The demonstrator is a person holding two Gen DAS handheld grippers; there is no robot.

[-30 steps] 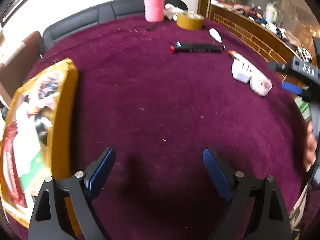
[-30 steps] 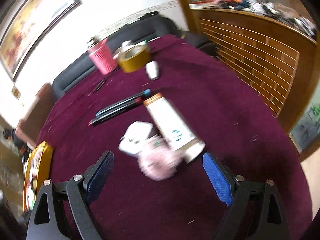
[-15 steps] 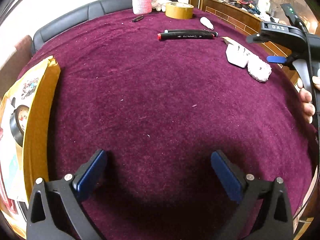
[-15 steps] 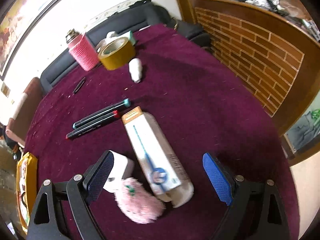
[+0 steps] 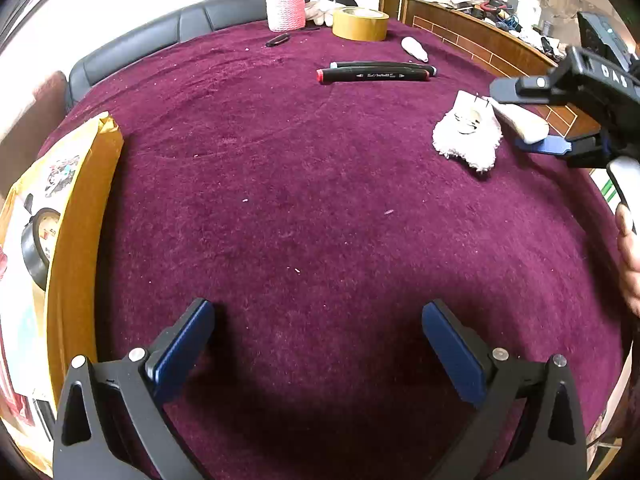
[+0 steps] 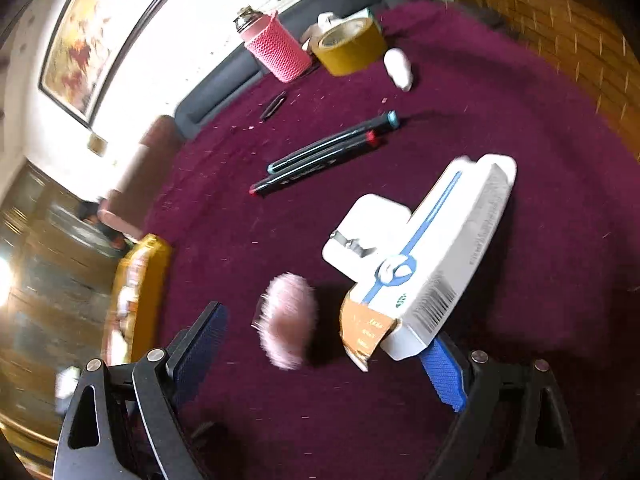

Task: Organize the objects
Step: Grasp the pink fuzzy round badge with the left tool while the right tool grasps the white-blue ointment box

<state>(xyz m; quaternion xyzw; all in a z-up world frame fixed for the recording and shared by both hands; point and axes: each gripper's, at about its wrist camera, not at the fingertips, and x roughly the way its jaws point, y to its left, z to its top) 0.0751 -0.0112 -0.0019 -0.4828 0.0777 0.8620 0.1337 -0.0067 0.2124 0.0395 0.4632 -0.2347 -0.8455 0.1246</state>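
Observation:
On the maroon table lie a white box with a blue stripe (image 6: 444, 248), a white charger (image 6: 366, 232) beside it and a pink fluffy ball (image 6: 288, 320). My right gripper (image 6: 324, 344) is open, low over the table, with the ball and the box's near end between its fingers; it also shows in the left wrist view (image 5: 536, 120), at the right. Two black markers (image 5: 376, 72) lie side by side further back. My left gripper (image 5: 316, 348) is open and empty over bare cloth.
A yellow box (image 5: 52, 240) holding a tape roll sits at the table's left edge. At the back stand a pink knit-covered bottle (image 5: 285, 4), a brown tape roll (image 5: 360, 24), a small white object (image 5: 414, 48) and a small black clip (image 5: 277, 41). A brick counter (image 6: 580, 48) lies right.
My right gripper has moved forward and down and rolled, so the ball and box end now lie between its fingers. My left gripper has tilted up slightly, staying open.

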